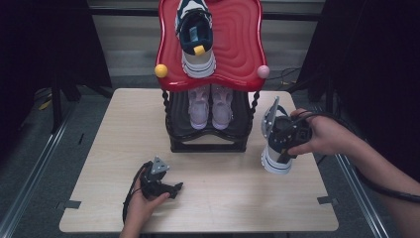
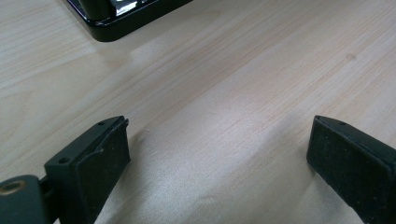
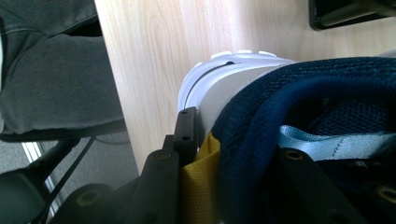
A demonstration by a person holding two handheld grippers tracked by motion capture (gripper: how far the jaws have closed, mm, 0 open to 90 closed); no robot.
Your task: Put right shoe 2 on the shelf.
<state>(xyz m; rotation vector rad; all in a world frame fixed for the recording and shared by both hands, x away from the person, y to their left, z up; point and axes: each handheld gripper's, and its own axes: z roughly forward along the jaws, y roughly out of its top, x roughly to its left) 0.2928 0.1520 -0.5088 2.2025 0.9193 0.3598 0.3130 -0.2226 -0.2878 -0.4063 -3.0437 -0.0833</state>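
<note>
Three shoes racked: one navy on top tier, pink pair on lower tier; fourth is in hand, so roughly the last placement is left.
Left gripper (image 1: 174,188): resting low on the table (image 1: 223,198) at the near left, jaws spread wide, nothing between them; its own view has bare wood and a corner of the rack base (image 2: 121,21) ahead.
Right gripper (image 1: 283,135): off the table at the right of the rack, jaws pinching the heel collar of the navy shoe (image 1: 276,148).
Grip detail: in the right gripper view one jaw sits outside the heel by the yellow tab (image 3: 198,186), the other inside the collar; navy mesh and a light blue loop (image 3: 336,142) are clamped between.
Shoe pose: hangs toe-down, white sole (image 3: 224,79) facing the table, clear of the wood as far as I can tell.
Rack (image 1: 210,74): black frame, red wavy top tier (image 1: 237,44).
Lower tier: pink pair (image 1: 210,106) side by side, looks full.
Top tier: navy shoe's mate (image 1: 196,37) on the left half, right half free.
Done: three placed.
Left: carry the held shoe up over the red tier, set it beside its mate, release.
Risk: heel-only grip, shoe may swing and clip the pink knob (image 1: 263,71).
</note>
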